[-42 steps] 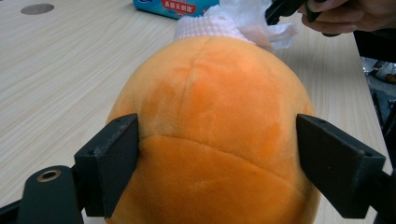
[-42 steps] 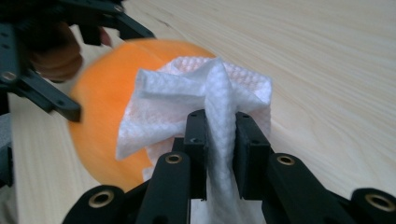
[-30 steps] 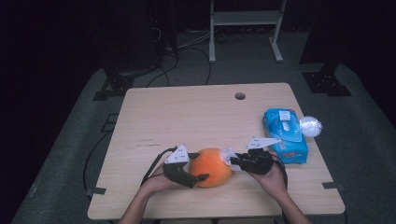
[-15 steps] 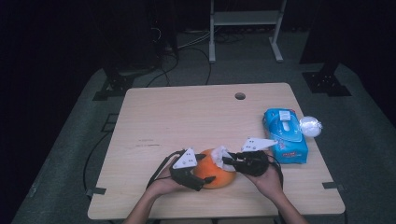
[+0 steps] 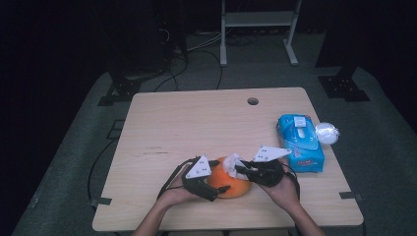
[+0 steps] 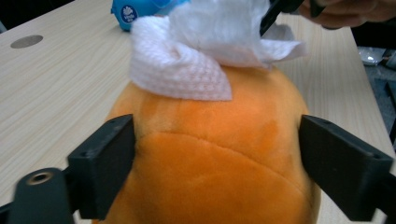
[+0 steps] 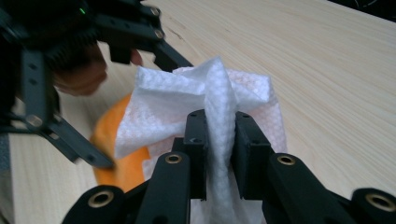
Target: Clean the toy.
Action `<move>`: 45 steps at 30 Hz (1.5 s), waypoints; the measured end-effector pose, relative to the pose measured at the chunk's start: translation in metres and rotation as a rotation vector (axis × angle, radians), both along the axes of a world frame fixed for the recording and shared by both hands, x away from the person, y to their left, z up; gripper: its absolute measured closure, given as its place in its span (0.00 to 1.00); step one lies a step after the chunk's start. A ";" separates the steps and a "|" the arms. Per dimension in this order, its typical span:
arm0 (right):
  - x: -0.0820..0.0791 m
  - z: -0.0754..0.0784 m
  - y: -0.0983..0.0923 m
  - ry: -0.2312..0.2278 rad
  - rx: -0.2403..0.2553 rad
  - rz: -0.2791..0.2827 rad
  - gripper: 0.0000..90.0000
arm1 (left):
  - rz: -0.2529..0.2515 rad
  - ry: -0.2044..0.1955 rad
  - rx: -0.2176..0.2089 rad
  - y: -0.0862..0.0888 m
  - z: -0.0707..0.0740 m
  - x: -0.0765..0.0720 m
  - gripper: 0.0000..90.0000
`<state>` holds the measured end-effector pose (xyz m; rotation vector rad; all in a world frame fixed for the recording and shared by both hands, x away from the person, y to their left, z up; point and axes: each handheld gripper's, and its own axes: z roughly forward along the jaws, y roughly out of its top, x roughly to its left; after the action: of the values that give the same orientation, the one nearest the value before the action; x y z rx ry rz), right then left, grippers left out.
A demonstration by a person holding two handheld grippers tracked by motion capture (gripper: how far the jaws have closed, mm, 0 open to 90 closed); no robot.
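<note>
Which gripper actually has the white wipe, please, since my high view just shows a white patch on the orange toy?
Observer: The right gripper is shut on a bunched fold of the white wipe.
Operator: Thank you. Is the orange toy gripped as well?
Observer: The left gripper has a pad against each side of the orange toy, and its jaws have just been opening.

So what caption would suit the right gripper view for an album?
Right claw pinching a white wipe against an orange plush toy on the wooden table.
</note>
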<state>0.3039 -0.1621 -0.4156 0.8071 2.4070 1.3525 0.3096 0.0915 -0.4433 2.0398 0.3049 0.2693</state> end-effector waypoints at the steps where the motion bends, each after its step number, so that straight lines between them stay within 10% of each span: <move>1: 0.000 0.000 -0.002 -0.002 -0.001 -0.006 0.85 | 0.002 0.011 -0.014 0.002 0.002 0.001 0.10; 5: 0.002 0.003 -0.010 0.011 0.010 -0.037 0.85 | 0.023 0.085 -0.044 0.011 0.001 0.008 0.14; 13: -0.007 0.011 0.011 -0.041 -0.007 0.016 0.84 | 0.005 0.051 -0.023 0.004 -0.001 0.004 0.17; 19: -0.003 0.007 0.001 0.002 -0.001 0.005 0.86 | 0.056 0.158 -0.056 0.007 -0.006 0.012 0.07; 29: -0.017 0.020 0.025 -0.085 -0.062 0.062 0.87 | 0.039 0.068 -0.012 -0.004 0.000 0.001 0.16; 35: -0.004 0.012 0.000 -0.035 -0.047 -0.006 0.87 | 0.078 0.171 -0.029 0.003 -0.004 0.010 0.05; 45: -0.010 0.021 0.007 -0.018 0.017 0.056 0.86 | 0.045 0.085 -0.021 -0.002 0.009 0.001 0.26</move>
<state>0.2943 -0.1552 -0.3941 0.7340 2.4243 1.3961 0.3108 0.0898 -0.4342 2.0290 0.4045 0.2069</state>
